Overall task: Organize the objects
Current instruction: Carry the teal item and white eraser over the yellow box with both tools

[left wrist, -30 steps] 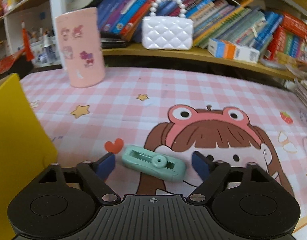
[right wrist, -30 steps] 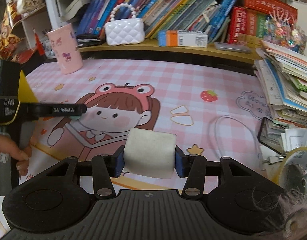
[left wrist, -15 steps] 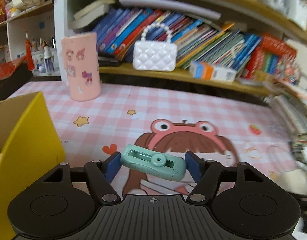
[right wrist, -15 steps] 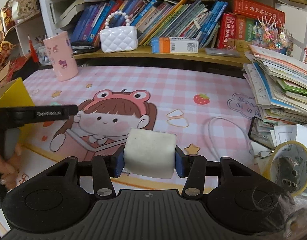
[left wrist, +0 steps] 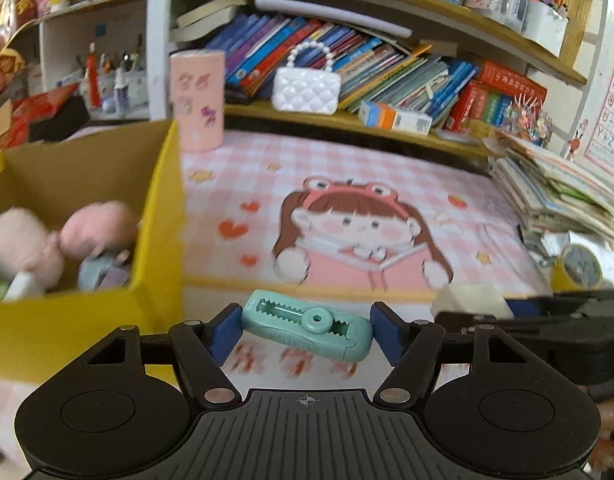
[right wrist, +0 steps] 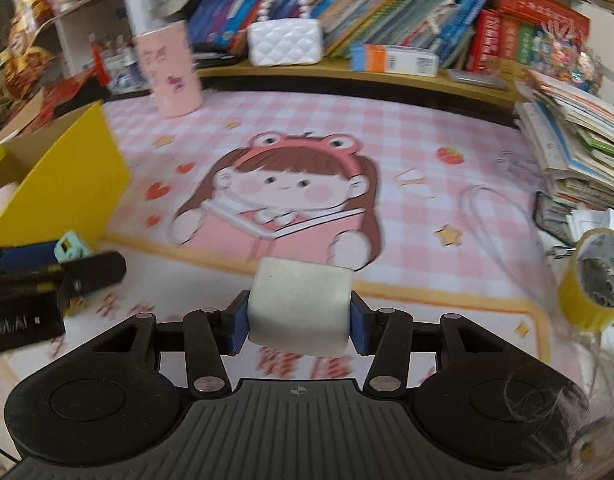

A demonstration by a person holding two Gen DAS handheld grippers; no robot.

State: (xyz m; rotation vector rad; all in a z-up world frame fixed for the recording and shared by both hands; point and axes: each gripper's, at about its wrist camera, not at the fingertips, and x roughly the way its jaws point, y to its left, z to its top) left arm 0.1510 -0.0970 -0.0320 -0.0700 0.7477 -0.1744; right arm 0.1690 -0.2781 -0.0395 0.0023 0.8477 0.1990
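My left gripper [left wrist: 306, 330] is shut on a mint-green toothed clip [left wrist: 307, 330], held lengthwise between its blue pads above the near edge of the pink cartoon mat [left wrist: 359, 184]. The yellow cardboard box [left wrist: 159, 216] stands just to its left, with pink plush toys [left wrist: 95, 226] inside. My right gripper [right wrist: 299, 318] is shut on a white foam block [right wrist: 301, 308] above the mat's front border. In the right wrist view the left gripper [right wrist: 47, 276] and the clip's end [right wrist: 70, 246] show at the left, beside the box [right wrist: 63, 184]. In the left wrist view the foam block [left wrist: 471, 300] shows at the right.
A pink cup [left wrist: 197, 100] stands at the back of the mat. A white quilted purse [left wrist: 307, 88] and an orange-and-white carton [left wrist: 395, 116] sit on the book-filled shelf. A stack of books [right wrist: 575, 148], a yellow tape roll [right wrist: 593, 280] and a white cable loop [right wrist: 495, 220] lie at the right.
The left gripper closed on the green clip, lifted it off the mat and drew back toward the yellow box. The right gripper drew back too, still holding the foam block.
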